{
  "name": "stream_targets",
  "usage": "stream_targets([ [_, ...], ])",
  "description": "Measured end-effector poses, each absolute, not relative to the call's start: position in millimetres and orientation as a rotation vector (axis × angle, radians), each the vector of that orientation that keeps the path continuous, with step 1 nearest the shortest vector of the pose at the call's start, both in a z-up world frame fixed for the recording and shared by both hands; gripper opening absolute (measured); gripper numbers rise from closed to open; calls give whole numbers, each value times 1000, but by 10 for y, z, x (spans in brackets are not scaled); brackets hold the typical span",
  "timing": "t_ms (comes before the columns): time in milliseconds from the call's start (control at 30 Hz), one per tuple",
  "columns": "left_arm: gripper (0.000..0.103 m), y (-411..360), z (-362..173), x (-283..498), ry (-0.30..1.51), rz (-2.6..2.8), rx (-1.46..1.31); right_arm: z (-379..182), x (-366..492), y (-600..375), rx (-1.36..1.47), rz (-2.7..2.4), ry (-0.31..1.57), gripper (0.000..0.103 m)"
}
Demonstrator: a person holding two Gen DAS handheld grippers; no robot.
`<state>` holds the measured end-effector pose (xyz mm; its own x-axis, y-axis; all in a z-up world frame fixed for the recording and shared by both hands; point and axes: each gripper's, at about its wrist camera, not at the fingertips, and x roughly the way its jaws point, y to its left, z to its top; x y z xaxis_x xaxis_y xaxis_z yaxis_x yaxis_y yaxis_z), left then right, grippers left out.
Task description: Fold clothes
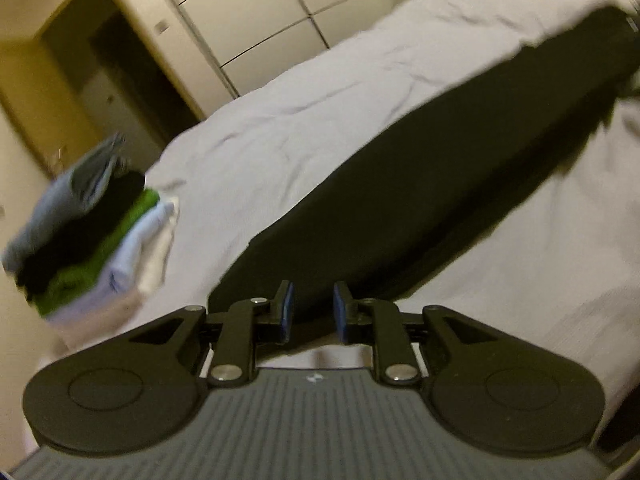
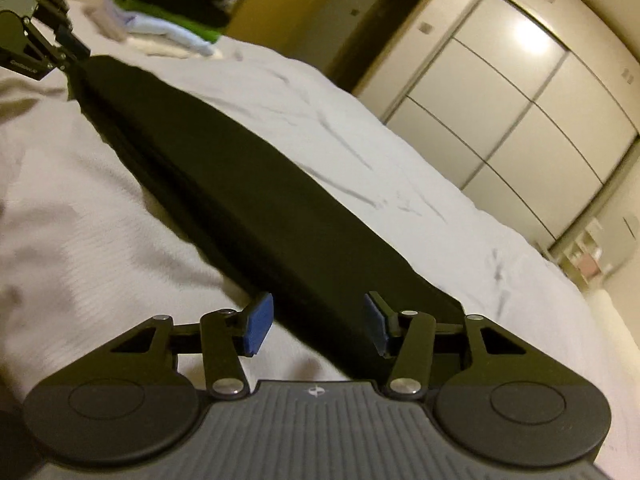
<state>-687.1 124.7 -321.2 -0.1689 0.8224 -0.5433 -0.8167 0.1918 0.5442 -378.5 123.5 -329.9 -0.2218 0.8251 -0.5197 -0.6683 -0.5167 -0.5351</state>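
Observation:
A black garment (image 1: 400, 200), folded into a long narrow strip, lies slantwise across the white bed (image 1: 280, 120). My left gripper (image 1: 313, 312) sits at its near end, blue pads close together with black cloth filling the gap between them. The right wrist view shows the same strip (image 2: 240, 184) from its other end. There my right gripper (image 2: 318, 324) stands open, its blue pads apart on either side of the cloth. The left gripper (image 2: 78, 54) shows far off at the top left, pinching the strip's tip, which rises slightly off the bed (image 2: 360, 128).
A stack of folded clothes (image 1: 92, 232), grey, black, green and white, sits near the bed's corner, also seen as a stack (image 2: 172, 8) behind the left gripper. Pale wardrobe doors (image 2: 520, 100) and a dark doorway (image 1: 100, 80) lie beyond the bed.

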Motion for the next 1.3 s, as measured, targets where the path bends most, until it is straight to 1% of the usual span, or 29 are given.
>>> stream_targets([
  [133, 23, 1256, -3380, -6777, 1099, 1355, 140, -3420, -3841, 1370, -1017, 1905, -271, 51],
  [233, 27, 1277, -3493, -6749, 1159, 1324, 214, -3457, -3849, 1417, -1027, 1906, -273, 51],
  [267, 27, 1286, -3525, -6741, 1174, 1317, 240, -3464, -3851, 1429, -1029, 1904, -273, 48],
  [300, 26, 1293, -3551, -6732, 1185, 1314, 268, -3471, -3853, 1441, -1031, 1903, -272, 45],
  [333, 13, 1302, -3557, -6734, 1191, 1312, 280, -3473, -3856, 1443, -1036, 1908, -274, 43],
  [367, 5, 1311, -3559, -6737, 1196, 1310, 290, -3474, -3861, 1441, -1042, 1916, -276, 31],
  [400, 3, 1308, -3538, -6751, 1186, 1314, 295, -3474, -3872, 1426, -1047, 1923, -286, 21],
  [433, 3, 1302, -3512, -6766, 1172, 1319, 299, -3473, -3884, 1402, -1052, 1925, -307, 21],
  [467, 3, 1280, -3476, -6778, 1155, 1327, 305, -3468, -3893, 1375, -1056, 1925, -327, 2],
  [500, 3, 1249, -3444, -6783, 1138, 1336, 311, -3463, -3894, 1353, -1054, 1922, -340, 0],
  [667, 3, 1086, -3414, -6751, 1108, 1343, 327, -3412, -3856, 1270, -1017, 1913, -355, 0],
  [733, 3, 1087, -3516, -6714, 1131, 1326, 282, -3443, -3847, 1255, -1028, 1911, -346, 0],
  [833, 3, 1060, -3776, -6645, 1188, 1315, 287, -3578, -3872, 1272, -1081, 1908, -337, 0],
  [900, 3, 1038, -3719, -6645, 1163, 1343, 262, -3611, -3875, 1274, -1085, 1904, -322, 0],
  [933, 5, 1041, -3660, -6663, 1138, 1362, 235, -3577, -3871, 1271, -1069, 1902, -304, 0],
  [967, 6, 1049, -3585, -6698, 1113, 1380, 188, -3542, -3866, 1269, -1053, 1900, -286, 8],
  [1000, 6, 1058, -3506, -6736, 1089, 1397, 138, -3508, -3861, 1266, -1037, 1898, -268, 30],
  [1033, 7, 1067, -3428, -6774, 1063, 1413, 88, -3463, -3830, 1258, -1011, 1893, -234, 38],
  [1067, 7, 1076, -3350, -6812, 1038, 1429, 37, -3405, -3749, 1254, -968, 1888, -164, 40],
  [1167, 7, 1080, -3046, -6901, 861, 1412, -194, -3239, -3414, 1271, -816, 1847, 87, 40],
  [1233, 7, 1143, -2944, -6816, 782, 1370, -256, -3166, -3096, 1333, -703, 1774, 268, 40],
  [1300, 7, 1239, -2890, -6654, 718, 1329, -284, -3112, -2755, 1408, -579, 1703, 380, 40],
])
